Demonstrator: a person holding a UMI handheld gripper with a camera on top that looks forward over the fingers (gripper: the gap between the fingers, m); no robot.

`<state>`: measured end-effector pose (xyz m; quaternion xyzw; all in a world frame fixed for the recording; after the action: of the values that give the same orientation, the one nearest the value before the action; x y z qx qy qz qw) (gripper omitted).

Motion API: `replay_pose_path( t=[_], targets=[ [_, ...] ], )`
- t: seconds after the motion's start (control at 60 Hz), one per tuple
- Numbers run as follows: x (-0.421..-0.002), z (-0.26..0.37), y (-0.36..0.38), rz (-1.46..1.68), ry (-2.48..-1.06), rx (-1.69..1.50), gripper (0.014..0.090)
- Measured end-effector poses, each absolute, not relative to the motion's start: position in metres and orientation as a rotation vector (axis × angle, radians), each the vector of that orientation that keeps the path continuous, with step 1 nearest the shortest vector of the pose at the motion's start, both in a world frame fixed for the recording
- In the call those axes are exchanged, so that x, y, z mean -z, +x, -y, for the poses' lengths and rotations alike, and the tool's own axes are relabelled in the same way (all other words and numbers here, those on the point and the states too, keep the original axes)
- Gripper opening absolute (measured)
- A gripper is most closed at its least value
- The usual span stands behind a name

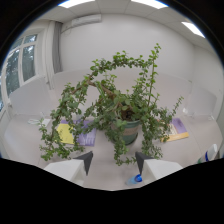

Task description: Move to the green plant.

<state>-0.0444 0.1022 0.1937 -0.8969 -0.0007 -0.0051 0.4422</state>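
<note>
Gripper view: the green plant (117,107) stands in its pot (129,131) on a white table (20,140), just ahead of the gripper (113,161), whose fingers stand apart and hold nothing. The trailing stems look soft and fragile; the stiff, likely heavy pot is the sounder place to grasp.

Trailing leaves hide most of the plant's pot (131,131); a blue object (138,177) is cut off below.
</note>
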Motion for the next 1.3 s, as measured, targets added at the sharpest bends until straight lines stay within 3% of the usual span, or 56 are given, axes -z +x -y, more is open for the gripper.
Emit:
replay_pose_path(
  t=[0.417,1.3],
  targets=[
    [-0.191,-0.160,-0.040,-0.023,-2.217,0.046,0.0842],
    [-0.186,-0.176,-0.035,-0.015,-2.217,0.024,0.0840]
  ],
)
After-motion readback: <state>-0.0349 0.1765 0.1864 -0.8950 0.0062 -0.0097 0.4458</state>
